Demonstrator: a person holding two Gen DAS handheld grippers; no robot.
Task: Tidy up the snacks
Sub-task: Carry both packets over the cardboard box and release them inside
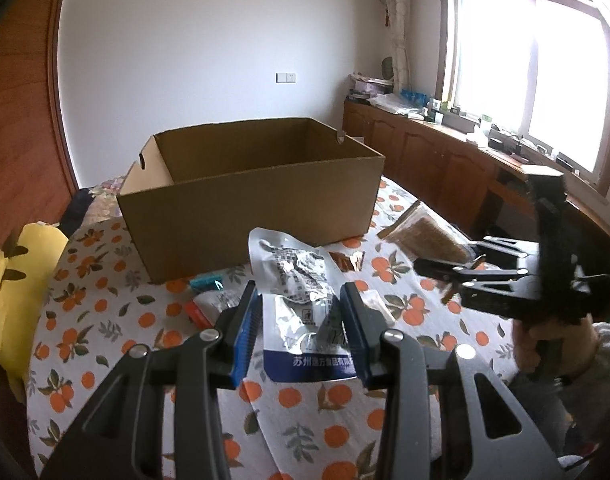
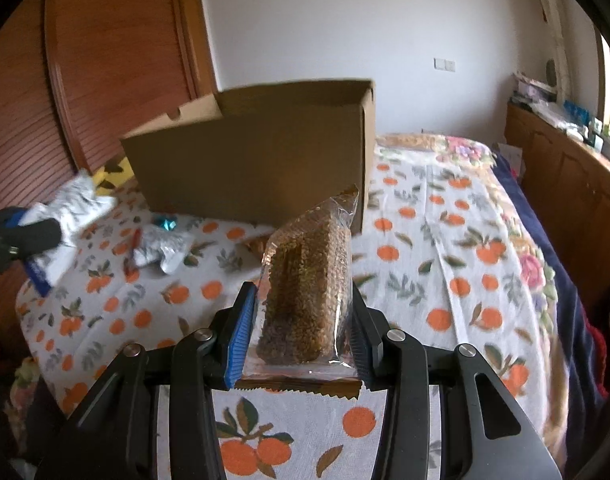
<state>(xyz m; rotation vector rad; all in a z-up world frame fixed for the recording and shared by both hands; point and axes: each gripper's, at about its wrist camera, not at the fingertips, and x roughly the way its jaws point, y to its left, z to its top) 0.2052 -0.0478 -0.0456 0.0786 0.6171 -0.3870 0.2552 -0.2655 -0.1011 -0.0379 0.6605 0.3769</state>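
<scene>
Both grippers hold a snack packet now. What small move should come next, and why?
Probably carry both forward over the open brown cardboard box. The left gripper clamps a silver foil packet, the right gripper a clear packet of brown grain bar, both short of the box.

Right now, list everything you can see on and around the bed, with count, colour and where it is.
cardboard box: one, brown, open, on the bedspread
bedspread: one, white with oranges
silver pouch: one, silver and blue, in the left gripper
grain bar packet: one, clear, brown contents, in the right gripper
loose snacks: several, silver, teal, red, before the box
yellow pillow: one, left edge
left gripper: shut on the pouch
right gripper: shut on the packet
</scene>
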